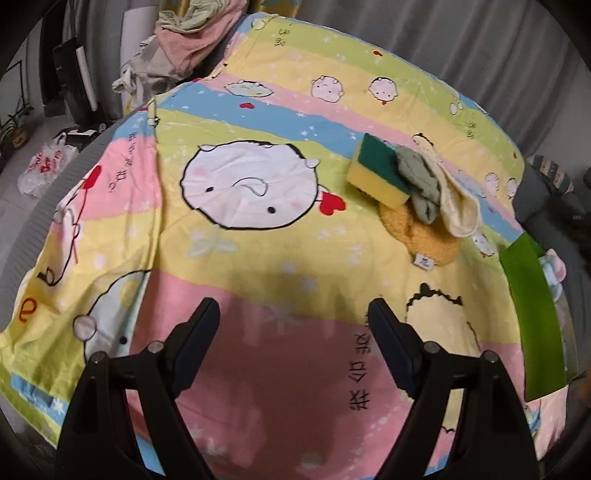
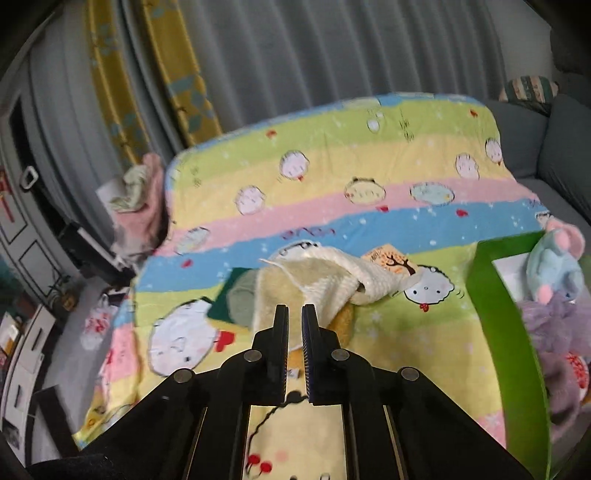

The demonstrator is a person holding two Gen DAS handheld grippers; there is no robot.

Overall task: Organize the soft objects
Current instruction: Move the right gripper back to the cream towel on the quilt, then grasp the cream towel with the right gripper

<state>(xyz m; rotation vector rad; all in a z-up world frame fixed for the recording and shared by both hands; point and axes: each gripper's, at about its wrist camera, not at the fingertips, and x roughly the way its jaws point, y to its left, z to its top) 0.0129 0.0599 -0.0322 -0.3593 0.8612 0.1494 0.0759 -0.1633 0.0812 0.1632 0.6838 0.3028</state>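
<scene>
A pile of soft things lies on the cartoon-print blanket (image 1: pixel 280 229): a yellow and green sponge (image 1: pixel 376 173), a grey-green cloth (image 1: pixel 421 184), a cream cloth (image 1: pixel 458 203) and an orange fluffy cloth (image 1: pixel 424 236). My left gripper (image 1: pixel 293 314) is open and empty, above the blanket, near of the pile. My right gripper (image 2: pixel 295 314) is shut with nothing between its fingers, just short of the cream cloth (image 2: pixel 332 280). A green box (image 2: pixel 498 306) at the right holds a blue plush mouse (image 2: pixel 554 266) and a purple plush (image 2: pixel 554 321).
The green box (image 1: pixel 532 317) stands at the blanket's right edge. Pink and green clothes (image 1: pixel 199 33) are heaped beyond the far left corner. A plastic bag (image 1: pixel 44 166) lies on the floor at left. A grey sofa (image 2: pixel 546 147) sits at the far right. Curtains hang behind.
</scene>
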